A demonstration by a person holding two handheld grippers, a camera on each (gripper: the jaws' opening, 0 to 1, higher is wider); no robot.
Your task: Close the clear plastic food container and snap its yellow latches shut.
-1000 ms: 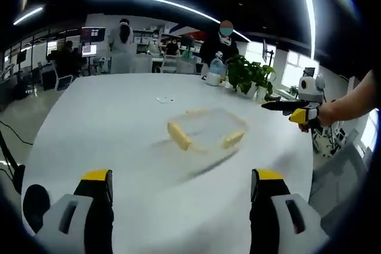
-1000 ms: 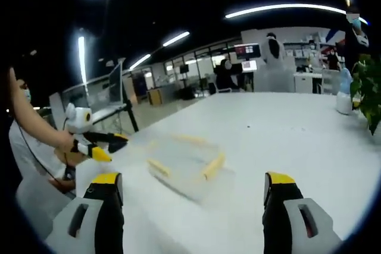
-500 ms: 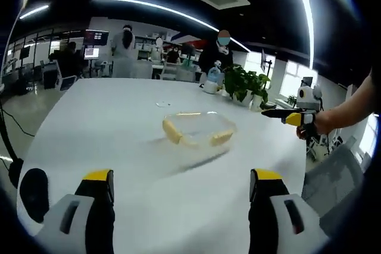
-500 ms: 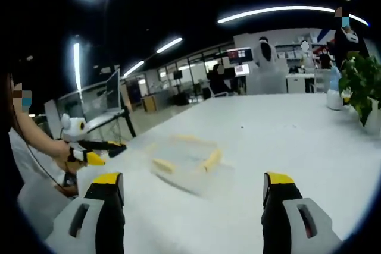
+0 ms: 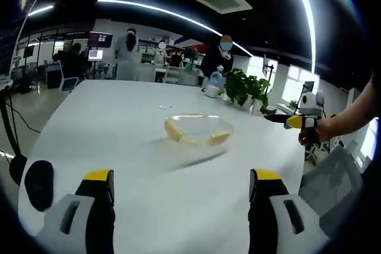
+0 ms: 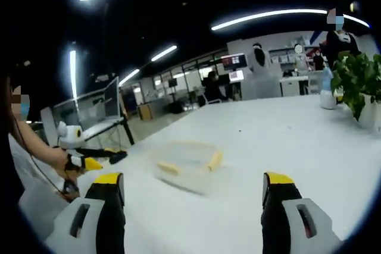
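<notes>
The clear plastic container sits mid-table with yellow latches on its sides; it is too blurred to tell whether the lid is seated. My left gripper is open well short of it, with nothing between the jaws. A hand holds the right gripper above the table's right edge. In the right gripper view the container lies ahead with a yellow latch facing me. My right gripper is open and holds nothing. The left gripper shows at the left in a hand.
The white table stretches far back. A potted plant and a light bottle stand at its far right end; the plant also shows in the right gripper view. People stand at desks behind. A grey chair is on the right.
Both cameras have shifted and tilted a little, so the container sits slightly higher and smaller in the views. It has not moved on the table. Both grippers remain open.
</notes>
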